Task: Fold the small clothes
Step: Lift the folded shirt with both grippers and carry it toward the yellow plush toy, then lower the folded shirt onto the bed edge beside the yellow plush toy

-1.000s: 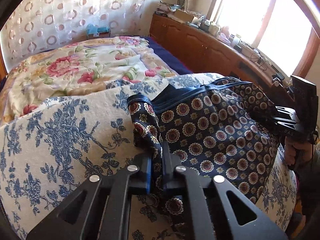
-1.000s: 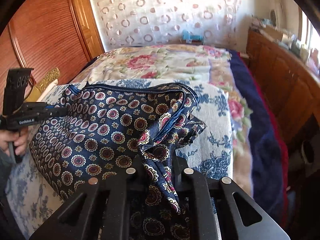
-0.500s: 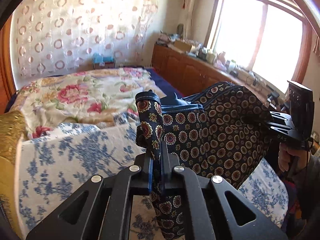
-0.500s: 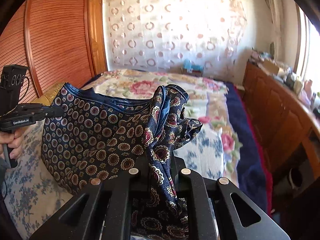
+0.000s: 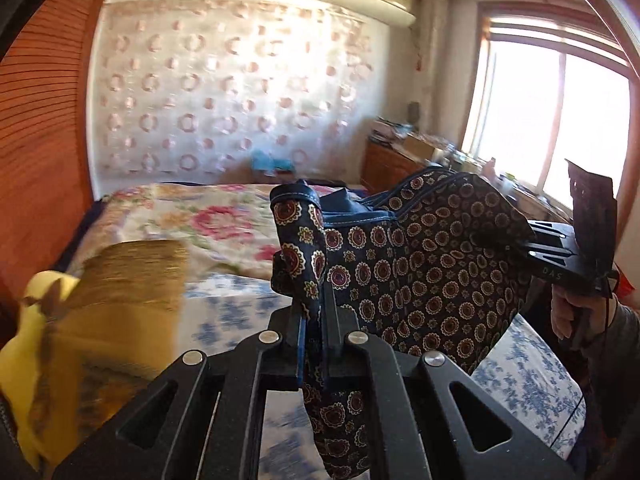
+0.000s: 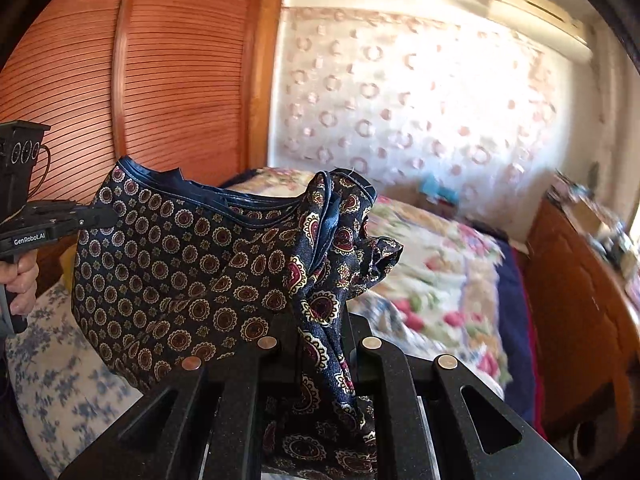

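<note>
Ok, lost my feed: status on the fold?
Left gripper, right gripper shut on patterned shorts. Shorts held above blue floral sheet. Nothing in the way.

L tool (image 5: 314, 320): fingers near shut, pinched on a bunched cloth edge, held raised, pointing fwd. R tool (image 6: 320, 340): fingers also pinched on a cloth fold, likewise raised. From the L cam, the R tool (image 5: 560, 256) sits far right, level, its tips on the cloth's far end; R hand (image 5: 568, 312) wraps the grip below. From the R cam, the L tool (image 6: 86, 216) sits far left, level; L hand (image 6: 22, 284) grips its handle.
</note>
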The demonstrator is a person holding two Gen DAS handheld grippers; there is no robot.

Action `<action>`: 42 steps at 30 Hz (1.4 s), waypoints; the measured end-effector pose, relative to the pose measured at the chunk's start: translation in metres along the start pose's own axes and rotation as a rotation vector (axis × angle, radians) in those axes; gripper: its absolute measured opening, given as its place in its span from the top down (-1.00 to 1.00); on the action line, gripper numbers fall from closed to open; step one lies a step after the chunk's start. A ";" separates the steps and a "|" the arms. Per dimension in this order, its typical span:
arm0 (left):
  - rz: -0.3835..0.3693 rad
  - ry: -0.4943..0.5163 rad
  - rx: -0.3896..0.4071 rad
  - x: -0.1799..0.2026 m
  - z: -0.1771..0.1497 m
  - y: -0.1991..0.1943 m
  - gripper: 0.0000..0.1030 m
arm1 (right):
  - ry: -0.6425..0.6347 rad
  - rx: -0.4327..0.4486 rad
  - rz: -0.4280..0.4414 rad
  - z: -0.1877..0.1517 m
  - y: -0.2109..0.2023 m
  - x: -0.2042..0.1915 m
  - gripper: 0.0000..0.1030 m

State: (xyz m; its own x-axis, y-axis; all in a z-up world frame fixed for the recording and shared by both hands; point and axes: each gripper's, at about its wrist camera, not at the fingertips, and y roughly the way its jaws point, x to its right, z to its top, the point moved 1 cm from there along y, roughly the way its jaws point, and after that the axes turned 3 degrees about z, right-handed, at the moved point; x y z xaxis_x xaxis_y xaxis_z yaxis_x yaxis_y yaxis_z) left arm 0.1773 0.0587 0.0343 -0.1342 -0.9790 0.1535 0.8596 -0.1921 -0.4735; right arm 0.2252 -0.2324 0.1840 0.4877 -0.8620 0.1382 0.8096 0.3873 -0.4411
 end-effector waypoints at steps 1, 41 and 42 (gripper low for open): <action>0.017 -0.012 0.008 -0.007 -0.001 -0.006 0.88 | -0.011 0.004 0.011 0.003 0.001 -0.003 0.79; 0.363 -0.390 0.038 -0.161 -0.099 -0.050 0.88 | -0.218 -0.043 0.234 0.161 0.281 -0.054 -0.30; 0.364 -0.391 0.036 -0.162 -0.100 -0.049 0.88 | -0.208 -0.063 0.256 0.156 0.281 -0.050 -0.30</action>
State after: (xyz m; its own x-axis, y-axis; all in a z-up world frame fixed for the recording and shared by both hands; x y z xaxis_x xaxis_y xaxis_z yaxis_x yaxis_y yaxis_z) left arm 0.1073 0.2195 -0.0537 0.3636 -0.8822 0.2993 0.8334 0.1645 -0.5275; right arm 0.4796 -0.0297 0.1912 0.7342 -0.6514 0.1912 0.6336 0.5563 -0.5377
